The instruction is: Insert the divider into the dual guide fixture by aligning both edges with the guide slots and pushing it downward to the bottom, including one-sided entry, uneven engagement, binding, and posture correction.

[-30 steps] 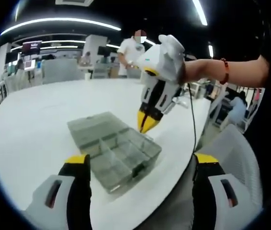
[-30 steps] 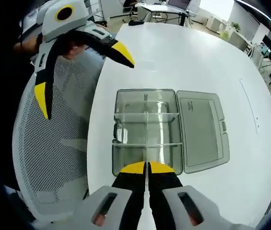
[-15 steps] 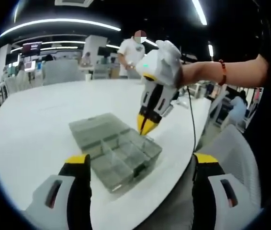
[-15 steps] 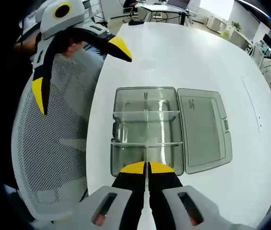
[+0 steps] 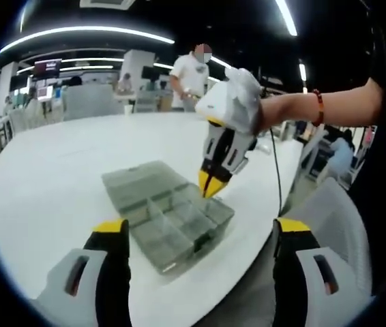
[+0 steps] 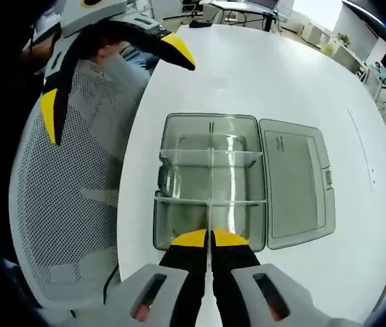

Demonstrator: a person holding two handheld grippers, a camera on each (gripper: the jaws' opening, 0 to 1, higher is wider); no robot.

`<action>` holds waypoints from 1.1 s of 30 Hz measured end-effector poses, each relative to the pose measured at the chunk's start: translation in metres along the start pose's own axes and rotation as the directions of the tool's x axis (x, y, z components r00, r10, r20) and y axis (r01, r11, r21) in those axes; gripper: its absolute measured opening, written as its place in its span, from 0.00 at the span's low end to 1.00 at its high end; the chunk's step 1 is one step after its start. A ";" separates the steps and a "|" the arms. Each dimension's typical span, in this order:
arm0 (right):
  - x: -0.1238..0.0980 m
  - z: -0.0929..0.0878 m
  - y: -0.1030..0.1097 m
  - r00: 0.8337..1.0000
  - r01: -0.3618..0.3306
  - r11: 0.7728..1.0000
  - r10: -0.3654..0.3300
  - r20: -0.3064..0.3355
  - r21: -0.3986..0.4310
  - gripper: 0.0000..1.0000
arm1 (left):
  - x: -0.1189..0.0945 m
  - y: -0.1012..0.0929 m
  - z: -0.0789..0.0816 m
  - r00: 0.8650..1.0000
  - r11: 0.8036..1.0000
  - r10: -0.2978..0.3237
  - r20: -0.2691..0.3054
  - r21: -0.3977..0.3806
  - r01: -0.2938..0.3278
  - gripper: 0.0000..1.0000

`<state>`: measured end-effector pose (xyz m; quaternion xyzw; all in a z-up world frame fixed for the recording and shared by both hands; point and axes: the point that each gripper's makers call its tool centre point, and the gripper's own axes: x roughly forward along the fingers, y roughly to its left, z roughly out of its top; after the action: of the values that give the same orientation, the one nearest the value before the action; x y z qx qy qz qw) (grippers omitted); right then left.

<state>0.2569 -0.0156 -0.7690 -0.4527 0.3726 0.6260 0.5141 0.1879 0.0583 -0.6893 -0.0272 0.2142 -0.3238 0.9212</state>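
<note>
Two grippers at work over one clear compartment box [image 6: 210, 180] on the white table [image 6: 281, 75], the box's lid [image 6: 297, 180] folded open flat beside it. Right gripper [image 6: 211, 238] sits directly above the box's near end, jaws pressed together on the thin clear divider [image 6: 211, 197] that runs lengthwise down the box's middle. Held by its top edge, probably so both ends can find their slots; whether both ends are engaged evenly I cannot tell. Left gripper [image 5: 196, 235] hangs off the box's near side, jaws spread wide and empty, likely on standby for a posture correction. Mesh chair [image 6: 70, 197] sits beyond the table edge on the box's handle side.

Against a second ago: right gripper has shifted along the box and tipped over, seen from the left gripper view, yet stays clamped. Left gripper remains open. Divider's depth looks unchanged.
</note>
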 end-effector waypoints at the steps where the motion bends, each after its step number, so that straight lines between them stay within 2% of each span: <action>1: 0.000 0.000 0.000 1.000 -0.001 1.000 0.001 0.001 0.002 0.00 | 0.000 0.000 0.000 1.000 1.000 0.000 0.001 -0.003 0.000 0.85; 8: 0.006 -0.002 0.002 1.000 0.002 1.000 -0.002 0.001 0.013 0.00 | 0.000 -0.002 -0.001 1.000 1.000 -0.002 -0.003 -0.004 0.002 0.85; 21: 0.016 -0.007 0.001 0.999 0.012 1.000 -0.011 -0.035 0.004 0.00 | -0.001 -0.002 -0.001 1.000 1.000 0.000 -0.005 0.003 0.000 0.85; 29: 0.016 -0.008 -0.001 0.999 0.034 0.998 -0.034 -0.001 0.061 0.00 | 0.004 -0.009 0.000 1.000 1.000 -0.012 -0.011 0.015 0.012 0.86; 33: 0.014 -0.008 0.000 0.997 0.047 0.994 -0.052 0.052 0.101 0.00 | 0.004 -0.012 0.001 1.000 0.999 -0.020 -0.019 0.029 0.020 0.86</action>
<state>0.2572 -0.0185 -0.7853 -0.4185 0.3778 0.6058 0.5614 0.1839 0.0462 -0.6873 -0.0127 0.2176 -0.3364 0.9161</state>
